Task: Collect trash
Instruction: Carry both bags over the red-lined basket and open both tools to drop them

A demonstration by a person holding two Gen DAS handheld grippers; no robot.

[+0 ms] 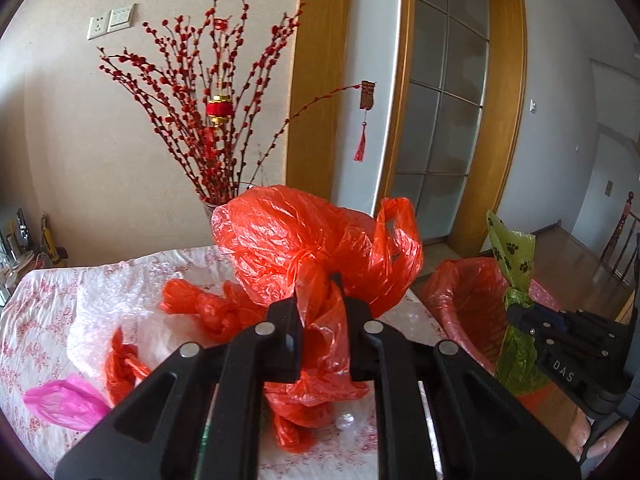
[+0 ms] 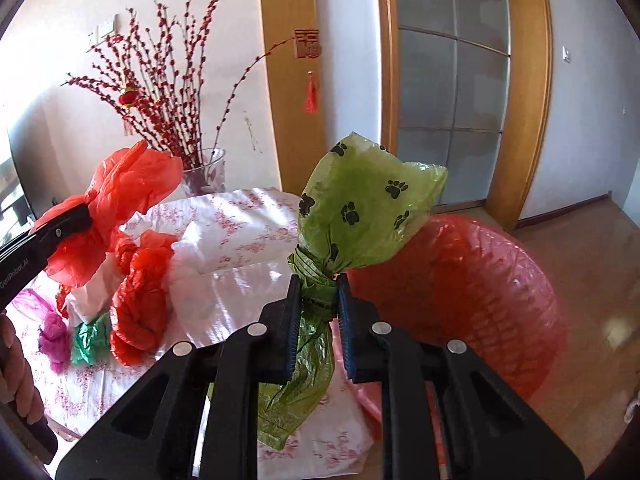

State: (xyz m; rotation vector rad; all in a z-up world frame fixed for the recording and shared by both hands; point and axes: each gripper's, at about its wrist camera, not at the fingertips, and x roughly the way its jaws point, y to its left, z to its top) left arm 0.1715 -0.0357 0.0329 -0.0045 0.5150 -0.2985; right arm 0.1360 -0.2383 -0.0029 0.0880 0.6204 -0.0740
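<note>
Green bag [image 2: 360, 208] knot pinched in right claw [image 2: 318, 300].

A pale plaster wall [image 1: 80, 140] carries a socket and switch plate [image 1: 110, 20]. A glass vase [image 2: 206, 172] of red-budded branches [image 1: 192, 92] stands at the far end of the tabletop [image 1: 36, 320], which wears a white cloth with pink flowers. Beside it, a wooden door frame [image 1: 504, 120] surrounds frosted glass panes [image 1: 444, 120]. Wooden floor [image 2: 600, 280] catches daylight.
</note>
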